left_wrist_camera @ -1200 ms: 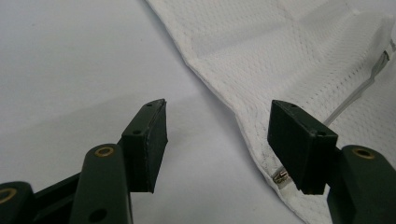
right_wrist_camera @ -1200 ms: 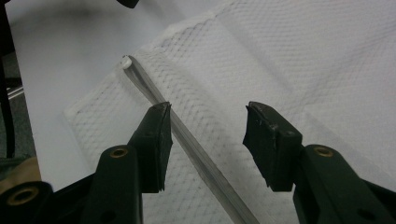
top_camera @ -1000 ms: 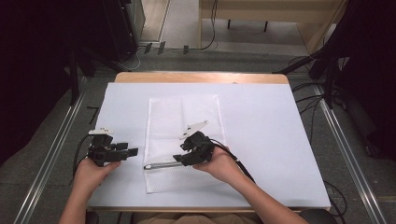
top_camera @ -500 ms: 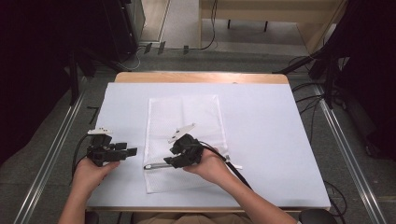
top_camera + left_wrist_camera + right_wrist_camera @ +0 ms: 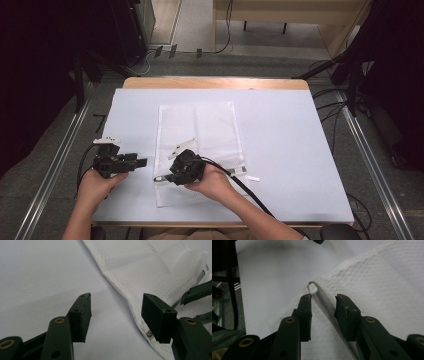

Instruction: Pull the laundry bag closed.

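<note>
Right gripper [image 5: 164, 177] jaws just closing, apart astride the zipper [image 5: 325, 306] of white mesh bag [image 5: 200, 130]; left gripper [image 5: 142, 162] apart beside it on desk [image 5: 290, 150].

One white mesh laundry bag [image 5: 200, 145] lies on one white-covered table [image 5: 290, 150] — a single zipper [image 5: 325, 307] runs along its near end. Two black grippers — a left gripper [image 5: 142, 162] and a right gripper [image 5: 159, 178] — each carry two jaws, one trailing cable apiece. Two hands hold them.
</note>
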Demonstrator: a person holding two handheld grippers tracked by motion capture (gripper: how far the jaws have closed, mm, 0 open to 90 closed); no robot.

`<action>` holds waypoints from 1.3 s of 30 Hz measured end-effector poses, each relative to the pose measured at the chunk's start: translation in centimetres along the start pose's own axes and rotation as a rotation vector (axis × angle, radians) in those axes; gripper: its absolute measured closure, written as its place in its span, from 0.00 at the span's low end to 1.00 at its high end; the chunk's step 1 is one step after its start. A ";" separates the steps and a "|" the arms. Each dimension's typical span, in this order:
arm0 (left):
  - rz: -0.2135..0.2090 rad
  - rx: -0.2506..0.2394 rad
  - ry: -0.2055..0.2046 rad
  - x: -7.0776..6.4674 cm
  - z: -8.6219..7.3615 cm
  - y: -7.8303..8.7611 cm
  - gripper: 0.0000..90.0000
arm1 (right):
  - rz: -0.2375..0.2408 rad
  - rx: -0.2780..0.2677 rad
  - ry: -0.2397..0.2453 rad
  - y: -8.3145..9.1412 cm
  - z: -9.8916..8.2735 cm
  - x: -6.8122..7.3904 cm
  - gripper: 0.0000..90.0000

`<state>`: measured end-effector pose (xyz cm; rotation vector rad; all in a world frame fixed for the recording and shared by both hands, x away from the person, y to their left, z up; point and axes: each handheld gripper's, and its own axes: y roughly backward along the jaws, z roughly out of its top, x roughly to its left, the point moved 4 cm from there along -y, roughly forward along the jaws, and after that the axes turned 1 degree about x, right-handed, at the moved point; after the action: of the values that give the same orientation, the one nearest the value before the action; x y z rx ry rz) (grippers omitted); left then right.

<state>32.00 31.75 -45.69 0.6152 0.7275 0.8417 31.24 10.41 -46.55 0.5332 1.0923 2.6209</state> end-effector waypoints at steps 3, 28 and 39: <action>-0.002 -0.021 -0.012 -0.2 0.1 0.1 0.55 | 0.030 0.009 0.005 -0.6 0.0 0.4 0.78; -0.001 -0.007 0.064 0.4 0.2 0.4 0.49 | 0.030 0.029 -0.008 -4.4 0.8 1.2 0.84; -0.013 -0.011 0.045 0.2 0.1 0.5 0.52 | -0.001 0.009 -0.005 -4.1 1.5 0.4 0.97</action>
<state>31.93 32.16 -45.30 0.5826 0.7666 0.8491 31.85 14.37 -48.45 0.5406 1.1029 2.6135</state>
